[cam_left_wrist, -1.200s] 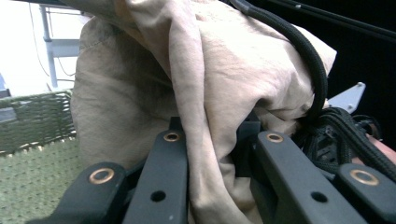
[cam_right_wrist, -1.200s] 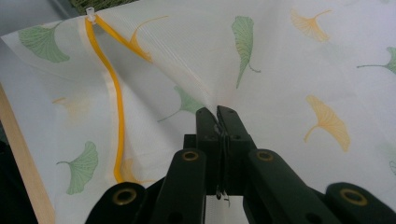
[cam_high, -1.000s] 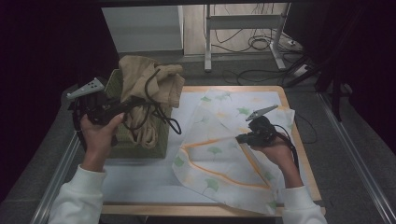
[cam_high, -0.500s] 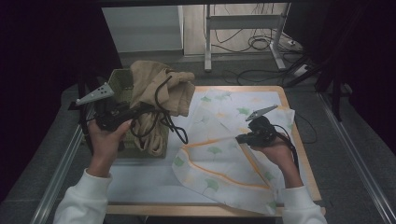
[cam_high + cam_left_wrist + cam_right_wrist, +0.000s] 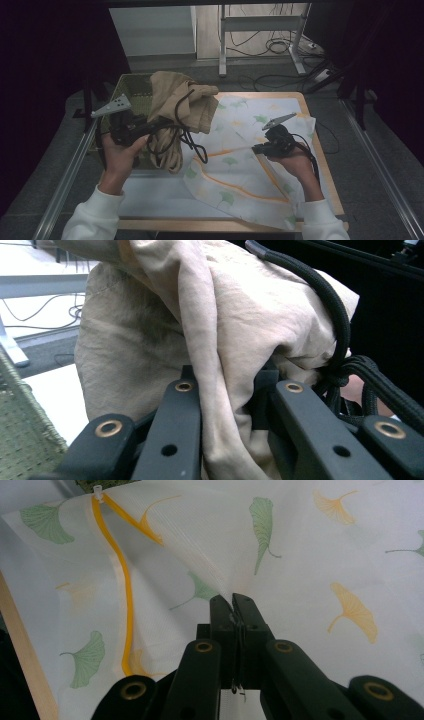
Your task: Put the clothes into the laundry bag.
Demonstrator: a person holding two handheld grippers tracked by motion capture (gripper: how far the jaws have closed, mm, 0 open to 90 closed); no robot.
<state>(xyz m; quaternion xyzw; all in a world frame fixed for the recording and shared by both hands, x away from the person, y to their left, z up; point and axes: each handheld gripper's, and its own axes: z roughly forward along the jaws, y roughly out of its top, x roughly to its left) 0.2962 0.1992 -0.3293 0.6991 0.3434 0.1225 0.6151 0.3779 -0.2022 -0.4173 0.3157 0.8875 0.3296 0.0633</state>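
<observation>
Fingers first: on the left gripper (image 5: pixel 131 131) they are clamping a fold of the beige garment (image 5: pixel 181 112), the cloth bunching up between the two black fingers (image 5: pixel 182 410) in the left gripper view. On the right gripper (image 5: pixel 260 148) the fingers (image 5: pixel 221 611) are pressing tightly together on a pinch of the leaf-print mesh bag (image 5: pixel 240 170), the thin fabric tenting up from the tips in the right gripper view.

Going down in size now. The wooden desk (image 5: pixel 320 165) is carrying everything. Across it the mesh bag is lying spread out, white with green and orange leaves, its orange zipper line (image 5: pixel 121 580) curving along an edge. At the desk's left end the green woven basket (image 5: pixel 131 90) is sitting, and the beige garment is hanging lifted beside it, draping down over the basket's near side and just beside the bag's left edge. The left gripper's black cable (image 5: pixel 187 135) is looping over the garment and trailing down onto the bag. The person's left hand (image 5: pixel 120 155) and right hand (image 5: pixel 292 162) are each gripping a handle, white sleeves coming in from below.
</observation>
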